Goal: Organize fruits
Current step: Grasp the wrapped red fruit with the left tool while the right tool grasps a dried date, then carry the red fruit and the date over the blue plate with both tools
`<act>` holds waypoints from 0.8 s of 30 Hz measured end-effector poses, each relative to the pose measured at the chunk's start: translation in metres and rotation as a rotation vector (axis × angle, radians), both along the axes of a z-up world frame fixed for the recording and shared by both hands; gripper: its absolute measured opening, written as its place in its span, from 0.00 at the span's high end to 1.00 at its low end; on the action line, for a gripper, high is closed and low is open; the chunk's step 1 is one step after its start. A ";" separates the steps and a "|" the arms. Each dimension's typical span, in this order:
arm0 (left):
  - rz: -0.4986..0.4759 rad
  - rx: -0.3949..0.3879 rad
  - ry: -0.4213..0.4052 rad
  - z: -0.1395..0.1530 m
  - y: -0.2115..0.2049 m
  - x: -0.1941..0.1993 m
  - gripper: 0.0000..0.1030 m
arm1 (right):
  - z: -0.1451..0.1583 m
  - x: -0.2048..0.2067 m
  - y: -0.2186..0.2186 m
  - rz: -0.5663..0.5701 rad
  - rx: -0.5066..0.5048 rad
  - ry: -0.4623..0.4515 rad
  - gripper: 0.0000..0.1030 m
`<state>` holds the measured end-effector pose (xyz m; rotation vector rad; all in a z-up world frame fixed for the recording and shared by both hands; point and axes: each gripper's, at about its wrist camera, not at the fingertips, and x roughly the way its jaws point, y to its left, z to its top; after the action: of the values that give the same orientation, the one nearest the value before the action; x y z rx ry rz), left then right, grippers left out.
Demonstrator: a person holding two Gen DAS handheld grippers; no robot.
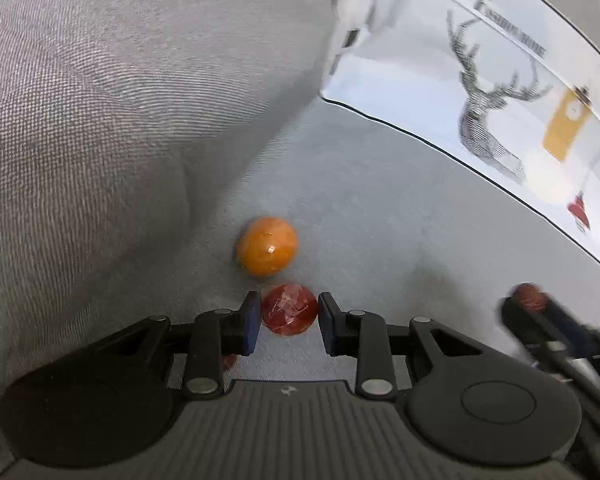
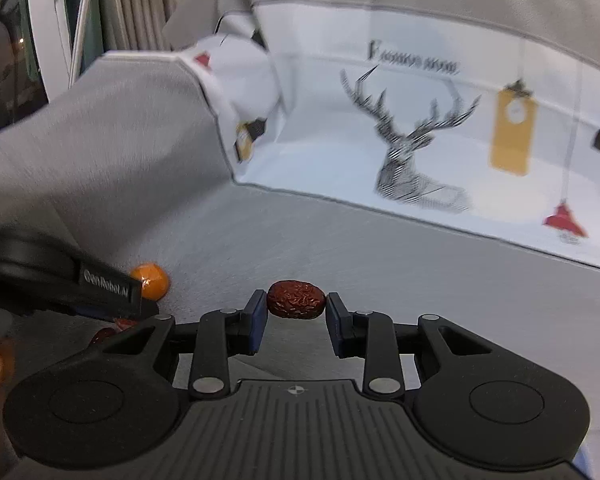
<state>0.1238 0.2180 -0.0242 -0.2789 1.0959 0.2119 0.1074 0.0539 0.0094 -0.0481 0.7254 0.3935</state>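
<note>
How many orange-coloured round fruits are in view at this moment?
1. The orange fruit lies on the grey cushion just beyond the left gripper; the right wrist view shows the same one. Others may be hidden.

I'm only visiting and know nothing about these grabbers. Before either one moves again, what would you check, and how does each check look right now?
1. Right gripper holds the wrinkled red date between both pads: ok.
2. Date centred in that grip, not hanging off one side: ok.
3. Left gripper straddles the wrapped red fruit: ok.
4. Left pads actually pressing that fruit: cannot tell.
5. Orange fruit apart from the left fingers: ok, it lies just beyond them.
6. Deer-print fabric box open, with free room inside: ok.
</note>
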 end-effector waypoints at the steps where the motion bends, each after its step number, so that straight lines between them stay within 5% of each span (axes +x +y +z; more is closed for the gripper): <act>1: -0.012 0.000 -0.007 0.002 -0.003 -0.002 0.67 | 0.007 -0.005 -0.006 -0.014 0.005 -0.002 0.68; 10: -0.167 0.019 -0.087 0.022 -0.041 -0.029 0.67 | 0.061 -0.073 -0.054 -0.066 -0.029 -0.065 0.68; 17: -0.240 0.003 -0.147 0.040 -0.053 -0.062 0.67 | 0.052 -0.110 -0.096 -0.187 0.008 -0.014 0.68; 24: -0.288 0.033 -0.134 0.034 -0.066 -0.059 0.67 | 0.035 -0.097 -0.115 -0.245 -0.052 0.015 0.68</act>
<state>0.0644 0.1516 0.0097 -0.1014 0.9858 -0.0452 0.0106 -0.0612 0.0443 -0.0053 0.7466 0.1411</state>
